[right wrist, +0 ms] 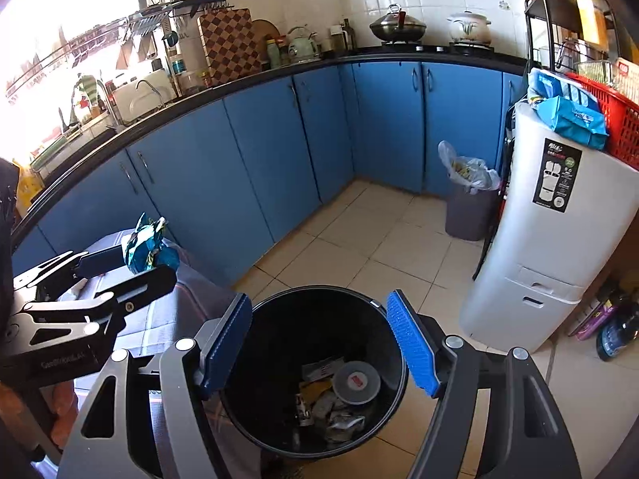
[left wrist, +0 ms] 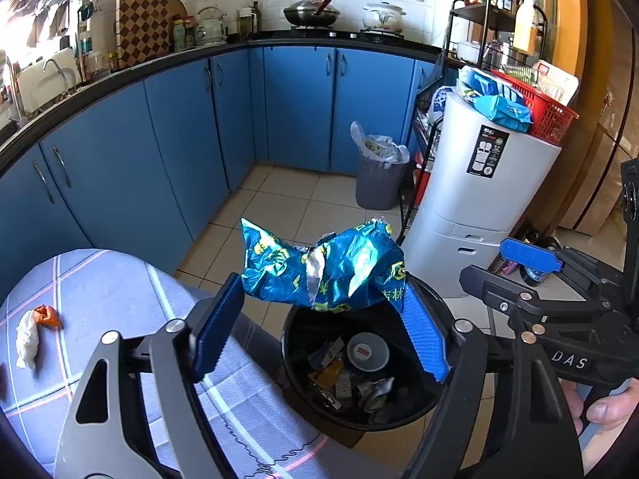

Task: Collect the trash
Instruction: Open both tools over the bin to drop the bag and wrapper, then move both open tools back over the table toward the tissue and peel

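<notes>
A crumpled blue foil snack bag [left wrist: 319, 267] spans between the two blue pads of my left gripper [left wrist: 319, 295], above the black trash bin [left wrist: 295, 375]. The jaws stand wide, with the bag's ends at the pad tips. The bin holds several wrappers and a grey lid. In the right wrist view the bag [right wrist: 145, 245] shows at the left gripper's tips [right wrist: 143, 263]. My right gripper [right wrist: 319, 319] is open and empty over the bin [right wrist: 263, 319]. A white tissue [left wrist: 27, 339] and an orange scrap [left wrist: 48, 314] lie on the table [left wrist: 104, 291].
Blue kitchen cabinets [left wrist: 179, 139] curve around the tiled floor. A grey bin with a plastic liner [left wrist: 379, 175] stands in the corner. A white tall appliance [left wrist: 475, 199] with a red basket on top stands at the right, next to a black rack.
</notes>
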Demonstrator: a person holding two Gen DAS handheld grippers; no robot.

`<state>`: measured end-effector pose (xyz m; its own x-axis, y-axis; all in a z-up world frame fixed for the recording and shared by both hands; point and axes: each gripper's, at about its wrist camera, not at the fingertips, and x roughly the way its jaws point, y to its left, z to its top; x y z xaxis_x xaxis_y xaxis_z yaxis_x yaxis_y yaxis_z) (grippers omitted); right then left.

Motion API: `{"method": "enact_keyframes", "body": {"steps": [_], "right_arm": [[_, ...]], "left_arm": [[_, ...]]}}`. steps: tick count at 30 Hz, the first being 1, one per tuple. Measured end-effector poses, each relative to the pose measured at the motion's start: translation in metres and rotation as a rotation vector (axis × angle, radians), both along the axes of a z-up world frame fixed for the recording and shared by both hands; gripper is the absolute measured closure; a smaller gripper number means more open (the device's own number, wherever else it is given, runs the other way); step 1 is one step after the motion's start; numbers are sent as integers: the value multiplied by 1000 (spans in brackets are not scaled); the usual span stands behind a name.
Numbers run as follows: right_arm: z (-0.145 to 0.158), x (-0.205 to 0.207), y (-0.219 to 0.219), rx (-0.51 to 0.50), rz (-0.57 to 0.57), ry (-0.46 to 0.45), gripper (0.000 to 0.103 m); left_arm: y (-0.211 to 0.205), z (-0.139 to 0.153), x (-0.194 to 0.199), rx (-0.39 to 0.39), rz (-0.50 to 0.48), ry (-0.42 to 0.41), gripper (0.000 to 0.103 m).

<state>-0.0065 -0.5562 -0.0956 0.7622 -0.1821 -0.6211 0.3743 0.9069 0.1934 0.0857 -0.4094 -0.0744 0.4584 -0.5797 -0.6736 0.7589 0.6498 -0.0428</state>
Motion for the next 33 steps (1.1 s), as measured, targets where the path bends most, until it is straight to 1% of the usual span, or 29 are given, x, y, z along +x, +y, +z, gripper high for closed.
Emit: {"method": "enact_keyframes", "body": {"steps": [1, 3, 5, 10, 15, 17, 20, 25, 29, 33], "right_arm": [[0, -1, -1, -1, -6, -1, 35], [0, -2, -3, 3, -13, -1, 35], [0, -4, -5, 6, -20, 0, 35], [-2, -4, -4, 14, -14, 10, 35], [-3, 4, 12, 13, 27, 15, 35], [-2, 11, 23, 13, 56, 17, 35], [1, 23, 45, -14, 105, 23, 35], [6, 49, 86, -34, 201, 25, 35], [8, 80, 130, -80, 280, 36, 35], [9, 110, 171, -144, 329, 58, 35]], "left_arm": [[-1, 1, -1, -1, 0, -4, 21], [-3, 2, -3, -2, 2, -12, 12], [-3, 4, -2, -12, 4, -6, 6], [6, 7, 3, -16, 35, -10, 5], [28, 2, 17, -16, 105, 31, 5], [43, 1, 22, -12, 140, 25, 5], [71, 0, 33, -5, 205, 13, 5], [130, -2, 54, 23, 354, -16, 5], [182, -6, 74, 63, 478, -60, 5], [228, -14, 98, 75, 558, -40, 5]]}}
